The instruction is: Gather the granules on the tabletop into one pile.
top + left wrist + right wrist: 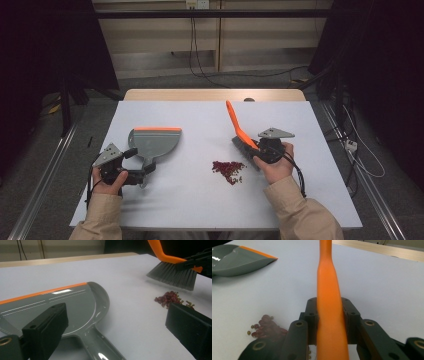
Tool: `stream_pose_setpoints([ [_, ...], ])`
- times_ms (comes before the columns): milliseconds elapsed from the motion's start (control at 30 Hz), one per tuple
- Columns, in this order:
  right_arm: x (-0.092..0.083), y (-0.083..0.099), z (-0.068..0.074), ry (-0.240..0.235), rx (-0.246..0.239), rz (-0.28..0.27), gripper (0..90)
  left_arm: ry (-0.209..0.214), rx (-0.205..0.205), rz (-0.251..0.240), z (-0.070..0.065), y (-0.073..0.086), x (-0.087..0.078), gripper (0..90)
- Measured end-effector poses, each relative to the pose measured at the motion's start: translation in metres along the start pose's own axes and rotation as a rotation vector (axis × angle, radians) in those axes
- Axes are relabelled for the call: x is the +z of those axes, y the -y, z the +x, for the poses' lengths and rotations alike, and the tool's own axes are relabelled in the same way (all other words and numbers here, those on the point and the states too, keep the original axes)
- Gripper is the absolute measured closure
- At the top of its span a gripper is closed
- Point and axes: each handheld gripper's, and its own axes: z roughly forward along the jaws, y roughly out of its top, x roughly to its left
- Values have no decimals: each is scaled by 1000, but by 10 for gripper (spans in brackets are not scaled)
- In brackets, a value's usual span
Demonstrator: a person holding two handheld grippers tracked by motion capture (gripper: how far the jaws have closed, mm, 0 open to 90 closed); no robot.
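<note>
Gripping brush: the right hand-held gripper [260, 147] is clamped on the orange handle of a brush [235, 122], its jaws pressed against both sides of the handle, as seen in the right gripper view [331, 315].
Brush position: the grey bristles [173, 273] sit just beside the right hand-held gripper, close above the tabletop [200, 200], up and to the right of the pile.
Brush direction: its long axis runs from the bristles near the person's right hand up and away toward the far edge, the handle tilting slightly left and rising off the surface.
Pile: small red and greenish beans [228, 170] lie in a loose heap near the middle of the tabletop, just left of the right hand and close to the bristles.
Dustpan: a grey dustpan [156, 142] with an orange front lip lies flat on the left half, lip toward the far edge, handle pointing back to the person.
Left hand-held gripper: the left hand-held gripper [145, 172] is at the end of the dustpan handle; the left gripper view shows its jaws standing wide apart, gripping nothing, with the dustpan handle [100, 350] between them.
Open room: bare pale surface separates dustpan and pile, and more stretches along the near edge and far corners.
</note>
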Motion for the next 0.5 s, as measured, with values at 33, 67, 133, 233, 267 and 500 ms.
stream_pose_setpoints([
  [33, 0, 1, 0, 12, 12, 1, 712, 0, 0, 0, 0, 0, 0, 42],
  [67, -1, 1, 0, 17, 10, 2, 712, 0, 0, 0, 0, 0, 0, 42],
  [133, -2, 2, 0, 39, 35, 5, 712, 0, -1, -1, 0, 0, 0, 42],
  [233, -4, 3, 2, 55, 51, 1, 712, 1, 0, 0, 0, 0, 0, 42],
  [267, -5, 4, 2, 59, 46, 1, 712, 2, 0, 0, 0, 0, 0, 42],
  [500, -8, 7, 3, 86, 81, -12, 712, 2, -2, -4, -1, -1, -1, 42],
])
